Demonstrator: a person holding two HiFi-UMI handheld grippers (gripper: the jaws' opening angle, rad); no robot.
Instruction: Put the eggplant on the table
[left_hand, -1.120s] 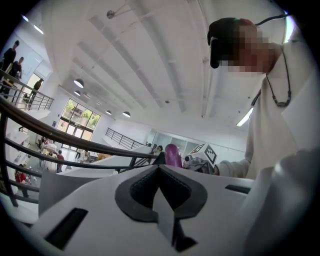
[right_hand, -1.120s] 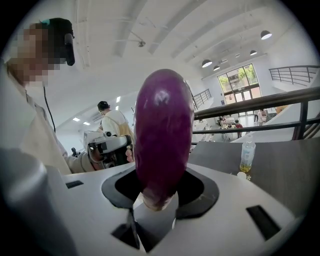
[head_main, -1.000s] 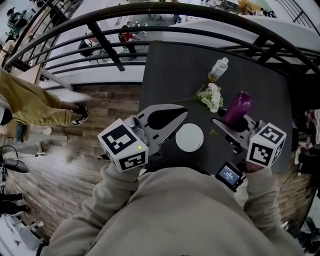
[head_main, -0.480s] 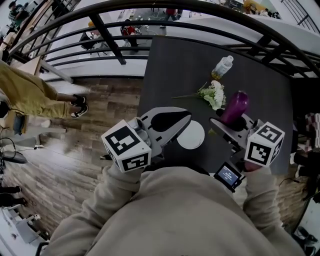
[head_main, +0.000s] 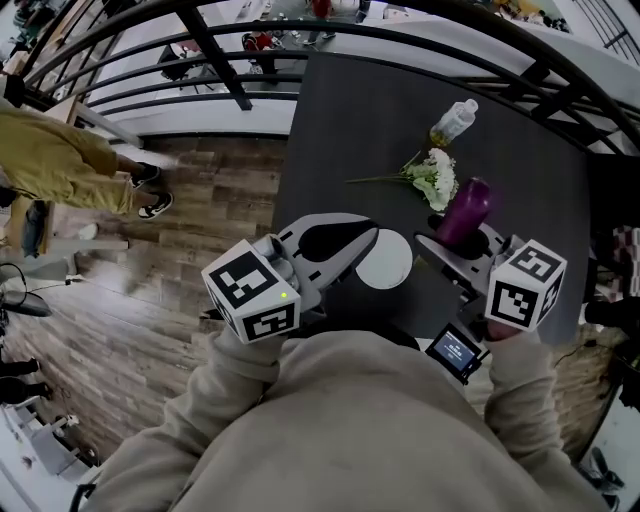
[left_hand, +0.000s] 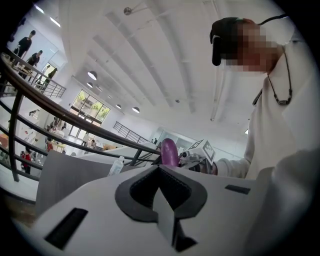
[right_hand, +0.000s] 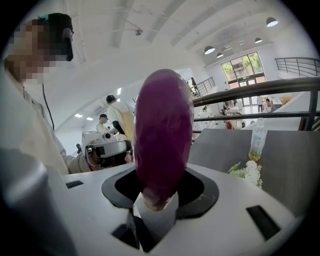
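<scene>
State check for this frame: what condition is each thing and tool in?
eggplant: gripped at its base, standing upright.
right tool: shut on the eggplant.
left tool: shut, empty.
bottle: upright on the table, capped.
flowers: lying flat on the table.
white plate: empty.

the right hand-held gripper (head_main: 453, 243) seems to have lowered the eggplant (head_main: 468, 208) slightly.

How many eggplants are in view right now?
1. The eggplant is gripped by its end in the jaws of the right gripper, above the table beside the flowers. No other shows.
</scene>
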